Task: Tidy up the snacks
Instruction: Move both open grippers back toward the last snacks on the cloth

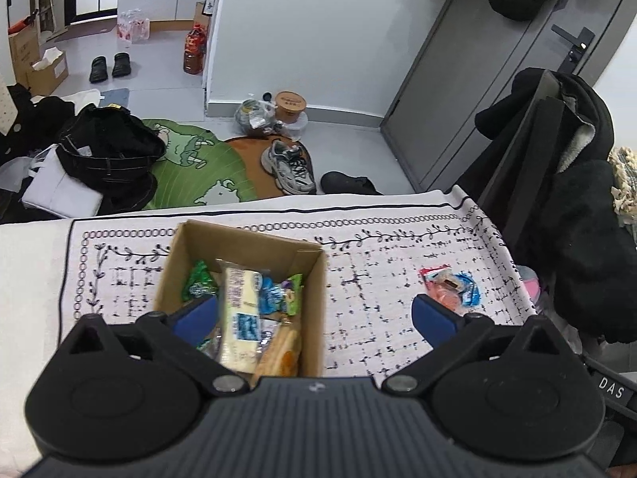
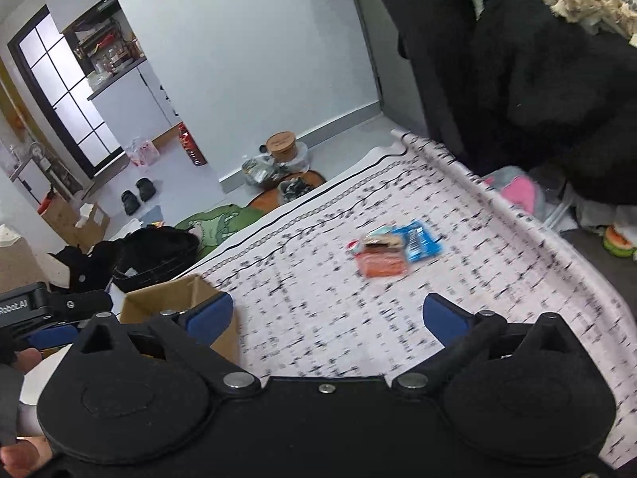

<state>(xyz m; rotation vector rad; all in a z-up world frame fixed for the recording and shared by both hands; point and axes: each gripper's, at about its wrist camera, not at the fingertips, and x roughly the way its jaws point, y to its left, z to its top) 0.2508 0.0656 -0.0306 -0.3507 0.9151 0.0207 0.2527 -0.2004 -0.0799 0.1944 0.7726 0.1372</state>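
A brown cardboard box (image 1: pixel 308 279) stands on the patterned white cloth (image 1: pixel 378 318) and holds several snack packets, among them a long pale yellow one (image 1: pixel 241 318) and green and blue wrappers. My left gripper (image 1: pixel 314 316) hangs open over the box's near right part, nothing between its blue pads. On the cloth to the right lie an orange-red packet (image 2: pixel 382 263) and a blue packet (image 2: pixel 420 241), touching each other. My right gripper (image 2: pixel 328 316) is open and empty over bare cloth, short of those packets, the box corner (image 2: pixel 175 298) by its left finger.
The table's far edge drops to a floor with a green mat (image 1: pixel 199 167), sneakers (image 1: pixel 288 165), black clothes and bags. A black coat on a chair (image 1: pixel 569 199) stands close at the table's right end. A hand (image 2: pixel 20 358) and the left gripper's body show at the lower left.
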